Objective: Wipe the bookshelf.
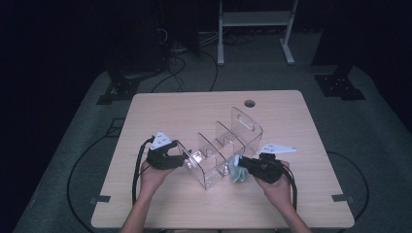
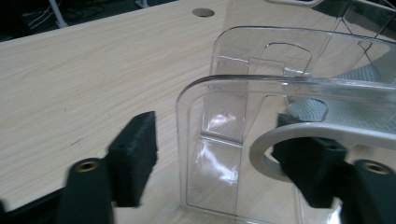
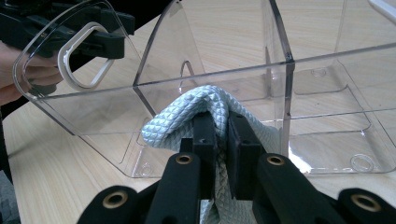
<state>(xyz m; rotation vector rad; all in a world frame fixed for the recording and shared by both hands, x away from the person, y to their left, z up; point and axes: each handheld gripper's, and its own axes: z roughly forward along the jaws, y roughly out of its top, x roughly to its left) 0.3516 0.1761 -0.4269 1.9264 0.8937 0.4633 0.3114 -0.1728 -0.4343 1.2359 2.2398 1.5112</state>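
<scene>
Altogether, one clear organizer (image 1: 224,151), one pale blue cloth (image 1: 237,171) and two grippers are counted on the wooden table (image 1: 160,109). The organizer is set a little right of the table's middle, running from near left to far right, split by clear dividers, with a handle cut-out in each end wall. The left gripper (image 1: 179,160) is placed astride the near left end wall: in the left gripper view one jaw is seen outside the wall and the other inside, by the cut-out, and whether the pads press on the wall cannot be told. The right gripper (image 1: 243,165) is clamped on the cloth, which is pressed against the organizer's near side wall. A round hole (image 1: 249,103) is cut in the table's far edge. Beyond the table, a white frame (image 1: 255,29) and floor cables (image 1: 187,68) are seen.
</scene>
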